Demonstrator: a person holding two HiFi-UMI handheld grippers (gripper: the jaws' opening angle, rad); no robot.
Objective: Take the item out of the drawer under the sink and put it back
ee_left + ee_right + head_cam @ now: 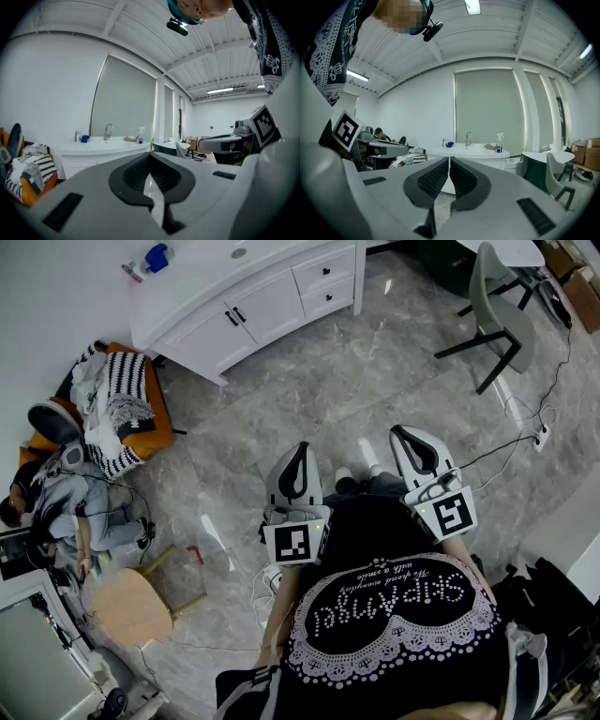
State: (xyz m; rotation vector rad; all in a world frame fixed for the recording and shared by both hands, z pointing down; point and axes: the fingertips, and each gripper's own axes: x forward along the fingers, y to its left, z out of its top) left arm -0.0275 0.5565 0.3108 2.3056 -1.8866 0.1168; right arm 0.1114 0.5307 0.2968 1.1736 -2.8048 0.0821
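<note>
Item itself isn't visible in any view, so its look can't be told. The white sink cabinet (246, 298) stands at 11 o'clock from the person, well apart from both grippers. Its two drawers (325, 279) w/ dark knobs are closed, stacked at the cabinet's right end, and the two doors (230, 320) beside them are closed too. Contents are hidden.

On the bench (202, 277) a blue thing (157, 256) lies near the left end.

Left gripper (299, 448) and right gripper (399, 431) are held side by side in front of the person's black shirt (389, 615), roughly level. Left gripper (150, 164): clenched, tips touching, nothing between. Right gripper (449, 161): clenched, nothing between.

Head view only: drawer fronts, a grey chair (494, 306) at 1 o'clock, a clothes-piled orange seat (117, 409) at 10, a person sitting on the floor (56, 507) at 9, and a round wooden stool (131, 606) at 8.

Gripper views only: the tap (468, 138), a spray bottle (500, 143) on the bench and a big pale window panel (487, 108) behind the sink. Left gripper view also catches the tap (108, 131) and bottle (140, 136).
</note>
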